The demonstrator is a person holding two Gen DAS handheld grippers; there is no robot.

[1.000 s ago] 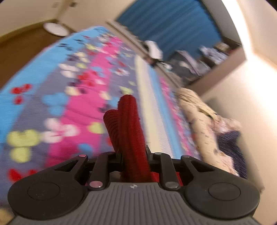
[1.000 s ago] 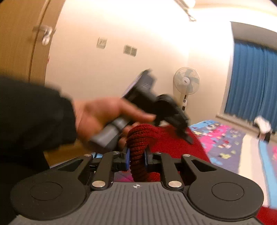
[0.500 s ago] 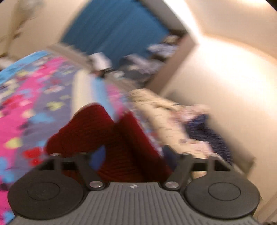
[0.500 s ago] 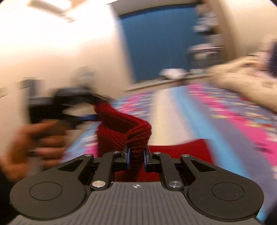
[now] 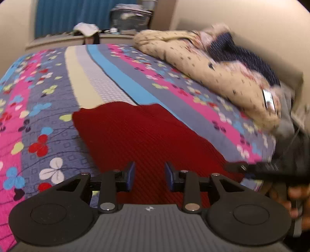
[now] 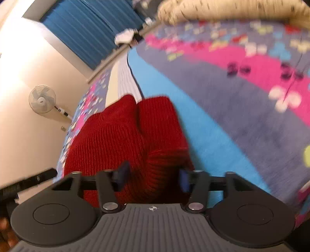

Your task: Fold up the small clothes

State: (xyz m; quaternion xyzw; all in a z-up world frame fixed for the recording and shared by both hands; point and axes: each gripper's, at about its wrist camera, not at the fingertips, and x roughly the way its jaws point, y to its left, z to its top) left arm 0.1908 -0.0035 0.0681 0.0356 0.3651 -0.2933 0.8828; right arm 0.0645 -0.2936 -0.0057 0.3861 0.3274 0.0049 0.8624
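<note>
The red knit (image 5: 143,133) lies on the bedspread (image 5: 48,108), near the middle of the bed, spread mostly flat in the left wrist view. The left gripper (image 5: 148,175) sits low over its near end with jaws standing apart and nothing between the blue pads; the cloth is seen through the gap, lying underneath. The right gripper (image 6: 153,177) is likewise parted, its pads either side of a raised hump of the same knit (image 6: 124,139). Whether those pads touch the wool cannot be told from the blur, but they do not pinch it.

Progress, as a judgement: the garment appears laid down and released, so one fold or a lay-out step looks done. From the right wrist view two lobes meet along a crease, which suggests doubled layers there. The far edge is uneven and the near part is bunched, so smoothing and at least one more fold seem to remain.

Orientation: the knit's long axis runs away from the left gripper toward the curtain (image 5: 85,15), roughly along the bedspread stripes. Which end is neck or hem cannot be told. A crumpled quilt (image 5: 203,64) lies well apart at the wall side.
</note>
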